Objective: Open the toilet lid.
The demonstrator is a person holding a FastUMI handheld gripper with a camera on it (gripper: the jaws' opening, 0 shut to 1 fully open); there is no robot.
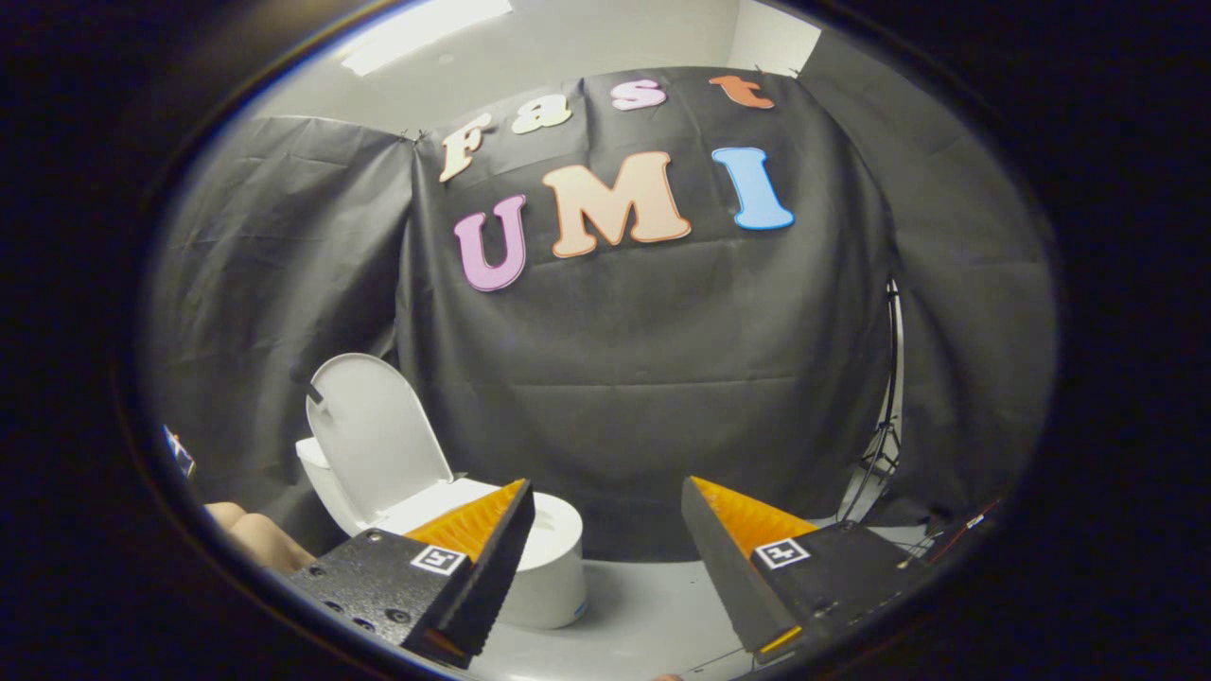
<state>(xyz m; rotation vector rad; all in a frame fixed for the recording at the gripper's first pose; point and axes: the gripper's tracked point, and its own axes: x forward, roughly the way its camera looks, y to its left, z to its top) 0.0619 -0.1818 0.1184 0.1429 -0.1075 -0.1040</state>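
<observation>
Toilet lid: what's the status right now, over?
Tool open, holding nothing. Toilet lid already standing up, beyond the left finger. Nothing in between.

Dim booth, overhead glare, fisheye warping

Black cloth wall (662, 378) hangs wide beyond the fingers, creased in broad folds, its seam showing where two panels meet off to the left. Above it, a pale ceiling (587, 47) with a bright light strip (426, 33). Beyond the right finger, a thin black stand (885, 445) leans against the cloth, legs splayed at the base. Light grey floor (643, 605) runs between the fingers. Outside the left finger, part of a person (255, 539), blurred.
</observation>
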